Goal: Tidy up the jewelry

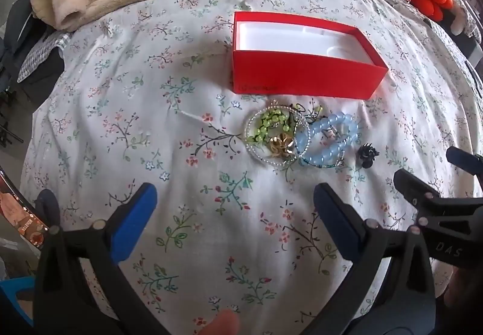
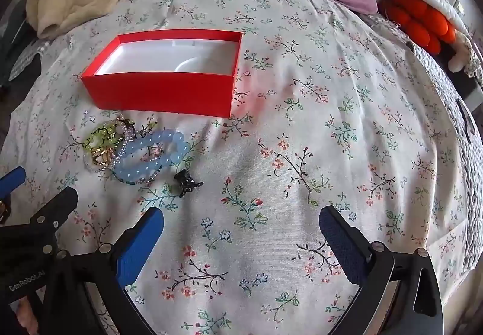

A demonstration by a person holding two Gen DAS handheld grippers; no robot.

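Both tools gape wide and hold nothing: the left tool (image 1: pixel 235 208) hovers over the bed (image 1: pixel 120 111) just short of the jewelry, the right tool (image 2: pixel 241 232) off to its right.

The pile lies beside the open red box (image 1: pixel 302 75). I count one blue bead bracelet (image 1: pixel 332 138), one clear beaded loop (image 1: pixel 271 135), one green bead piece (image 1: pixel 268 126), one gold piece (image 1: pixel 282 146) and one black clip (image 1: pixel 366 153) apart.

All look light, smooth and tangled; the chunky blue beads offer the surest pinch.
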